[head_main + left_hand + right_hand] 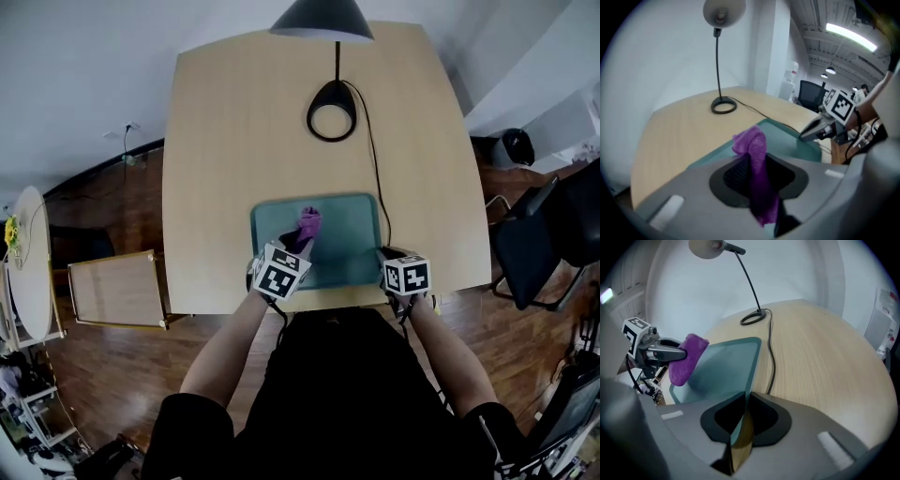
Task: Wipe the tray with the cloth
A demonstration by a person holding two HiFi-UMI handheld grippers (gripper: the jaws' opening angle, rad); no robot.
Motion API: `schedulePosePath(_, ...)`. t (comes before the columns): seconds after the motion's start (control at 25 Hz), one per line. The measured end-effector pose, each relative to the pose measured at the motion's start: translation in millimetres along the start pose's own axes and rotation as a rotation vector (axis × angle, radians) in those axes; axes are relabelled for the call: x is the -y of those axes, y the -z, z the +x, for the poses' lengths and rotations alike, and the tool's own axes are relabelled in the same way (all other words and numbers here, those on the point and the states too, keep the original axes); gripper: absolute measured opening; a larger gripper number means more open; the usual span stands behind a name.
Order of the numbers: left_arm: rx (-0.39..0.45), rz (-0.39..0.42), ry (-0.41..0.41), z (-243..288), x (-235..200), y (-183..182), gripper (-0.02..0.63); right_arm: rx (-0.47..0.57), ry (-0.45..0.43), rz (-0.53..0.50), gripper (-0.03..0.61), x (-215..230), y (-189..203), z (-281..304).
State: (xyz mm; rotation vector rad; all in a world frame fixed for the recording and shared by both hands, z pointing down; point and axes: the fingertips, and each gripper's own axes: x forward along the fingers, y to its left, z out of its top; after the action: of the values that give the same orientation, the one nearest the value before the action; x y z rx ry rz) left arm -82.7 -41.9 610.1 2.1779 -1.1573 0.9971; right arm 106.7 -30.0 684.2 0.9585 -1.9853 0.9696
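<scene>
A teal tray (347, 234) lies near the front edge of a light wooden table (244, 112). My left gripper (298, 246) is shut on a purple cloth (308, 223), which bunches past the jaws over the tray's left half. In the left gripper view the cloth (757, 173) runs up between the closed jaws, the tray (787, 140) beyond it. My right gripper (386, 255) is shut on the tray's front right rim; in the right gripper view that rim (740, 420) stands pinched between the jaws. There the left gripper (677, 354) holds the cloth (686, 359) above the tray (726, 369).
A black desk lamp with a ring base (332, 110) stands at the table's middle, its cable (375, 178) running past the tray's right side to the front edge. A black office chair (539, 239) is at the right, a low wooden panel (117, 289) on the floor at the left.
</scene>
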Motion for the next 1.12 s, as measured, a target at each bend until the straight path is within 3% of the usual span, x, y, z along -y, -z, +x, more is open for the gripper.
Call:
schedulePosePath(0.16,-0.096,-0.026,-0.15,-23.8,-62.5,48.1,0.12,-0.002,0.014,0.006,0.035,1.1,-0.2,-0.3)
schedulePosePath(0.32,-0.155,-0.032,-0.175,-28.0,-83.9,77.0,0.12,0.002,0.025,0.01,0.035,0.7,-2.6,-1.1)
schedulePosePath(0.56,-0.164,-0.022,-0.117,-7.5,-57.8,82.4,0.12,0.011,0.03,0.02,0.034,-2.1,-4.8,-0.9)
schedulePosePath(1.12,-0.142,0.088,0.089,54.6,44.8,12.2,0.12,0.02,0.002,0.023,0.034,-13.9,-6.2,-0.5)
